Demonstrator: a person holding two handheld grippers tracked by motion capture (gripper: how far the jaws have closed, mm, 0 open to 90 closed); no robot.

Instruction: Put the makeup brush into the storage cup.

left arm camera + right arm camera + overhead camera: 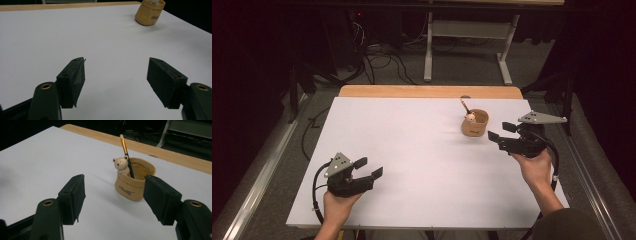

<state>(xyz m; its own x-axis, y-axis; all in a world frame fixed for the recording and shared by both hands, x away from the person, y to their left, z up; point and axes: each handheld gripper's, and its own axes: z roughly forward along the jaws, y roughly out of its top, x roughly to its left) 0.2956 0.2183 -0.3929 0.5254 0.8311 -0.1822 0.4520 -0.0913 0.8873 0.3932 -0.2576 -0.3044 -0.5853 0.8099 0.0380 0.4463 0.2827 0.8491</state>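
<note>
Just beyond the open right claw [113,200] stands the cup [133,182].

Tan cup [135,183] stood upright on the white bench [412,150], far right side, dark lettering on its front. Small bear figure [121,165] sat at the rim. Brush [126,153], orange handle with dark lower part, stood in the cup, leaning slightly.

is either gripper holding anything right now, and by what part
Nothing is held. The left gripper and the right gripper are both open and empty; the right one faces the pen holder.
</note>
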